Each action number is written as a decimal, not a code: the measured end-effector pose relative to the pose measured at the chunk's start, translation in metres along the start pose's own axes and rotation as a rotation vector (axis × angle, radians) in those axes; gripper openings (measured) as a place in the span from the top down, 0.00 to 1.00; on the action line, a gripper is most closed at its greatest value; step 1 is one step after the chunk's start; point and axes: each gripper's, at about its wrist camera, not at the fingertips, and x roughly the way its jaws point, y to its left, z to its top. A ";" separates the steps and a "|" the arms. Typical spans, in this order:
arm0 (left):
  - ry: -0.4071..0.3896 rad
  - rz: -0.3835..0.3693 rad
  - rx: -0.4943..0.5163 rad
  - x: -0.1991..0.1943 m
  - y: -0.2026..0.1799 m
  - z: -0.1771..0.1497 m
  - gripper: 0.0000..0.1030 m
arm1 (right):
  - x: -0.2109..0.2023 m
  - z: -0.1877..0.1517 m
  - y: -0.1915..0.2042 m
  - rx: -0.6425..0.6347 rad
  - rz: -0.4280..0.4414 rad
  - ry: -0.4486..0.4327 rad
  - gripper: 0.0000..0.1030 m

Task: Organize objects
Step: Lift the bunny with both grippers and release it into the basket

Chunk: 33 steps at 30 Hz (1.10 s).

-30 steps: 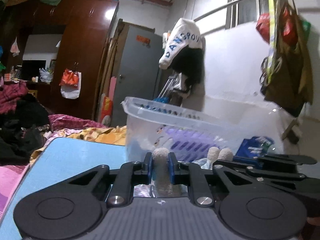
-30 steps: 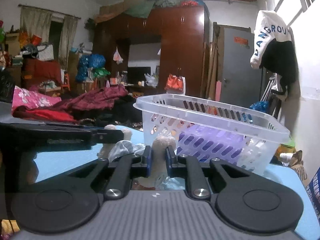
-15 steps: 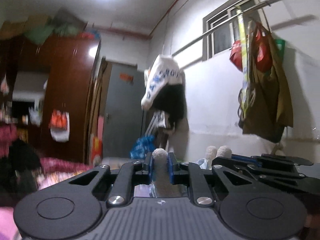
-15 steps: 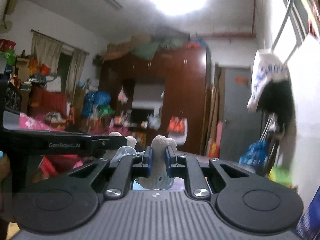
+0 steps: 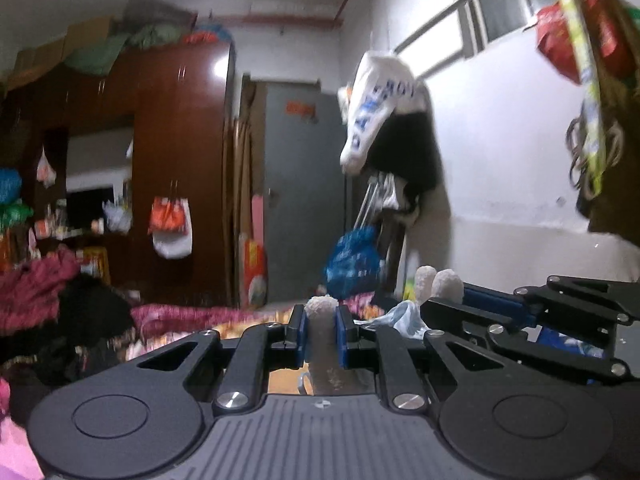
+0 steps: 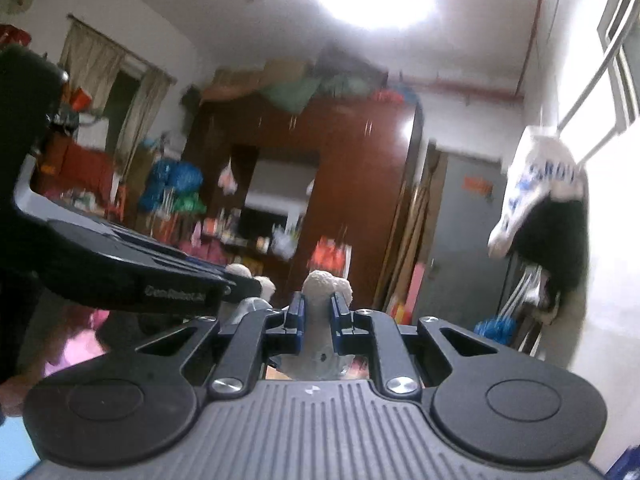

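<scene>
Two claws are up in the air side by side, each clamped on a fuzzy, cream-coloured limb of the same soft toy. The left claw (image 5: 320, 334) pinches one pale limb (image 5: 321, 328) between its blue pads, the rounded tip poking up above them. The right claw (image 6: 317, 322) grips another limb (image 6: 322, 300) the same way, with the toy's pale body (image 6: 320, 360) hanging below its pads. From the left camera, the right claw shows as black linkage at the right, two more rounded tips (image 5: 438, 284) sticking up just beside it, next to a bit of light blue cloth (image 5: 406, 316). Behind stand a dark wooden wardrobe (image 5: 172, 168) and a grey door (image 5: 304, 200). A blue bag (image 5: 352, 264) sits near the door; what it contains cannot be made out.
</scene>
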 end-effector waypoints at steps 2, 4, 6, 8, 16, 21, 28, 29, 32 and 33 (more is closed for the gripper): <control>0.028 0.014 0.001 0.008 0.002 -0.007 0.83 | 0.007 -0.011 -0.002 0.012 0.063 0.012 0.86; 0.059 0.013 0.005 0.014 0.003 -0.012 0.83 | 0.015 -0.017 -0.005 0.048 0.070 0.064 0.86; 0.088 0.012 0.008 0.019 0.004 -0.017 0.83 | 0.021 -0.020 -0.005 0.063 0.063 0.112 0.86; 0.116 0.010 0.022 0.022 0.001 -0.021 0.83 | 0.024 -0.021 -0.003 0.055 0.060 0.138 0.86; 0.212 0.016 0.030 0.032 -0.004 -0.032 0.83 | 0.032 -0.023 -0.010 0.115 0.080 0.322 0.85; 0.250 0.015 0.042 0.035 -0.005 -0.038 0.81 | 0.030 -0.028 -0.013 0.106 0.088 0.382 0.84; 0.114 0.074 0.020 0.004 0.004 -0.030 0.26 | 0.009 -0.029 -0.023 0.151 -0.010 0.335 0.20; 0.100 0.058 -0.006 -0.003 0.009 -0.028 0.19 | 0.003 -0.027 -0.027 0.179 -0.032 0.322 0.11; 0.059 0.029 -0.049 -0.031 0.016 -0.021 0.12 | -0.025 -0.024 -0.039 0.262 -0.016 0.266 0.00; 0.048 0.029 -0.055 -0.042 0.017 -0.018 0.09 | -0.036 -0.023 -0.042 0.278 -0.007 0.257 0.00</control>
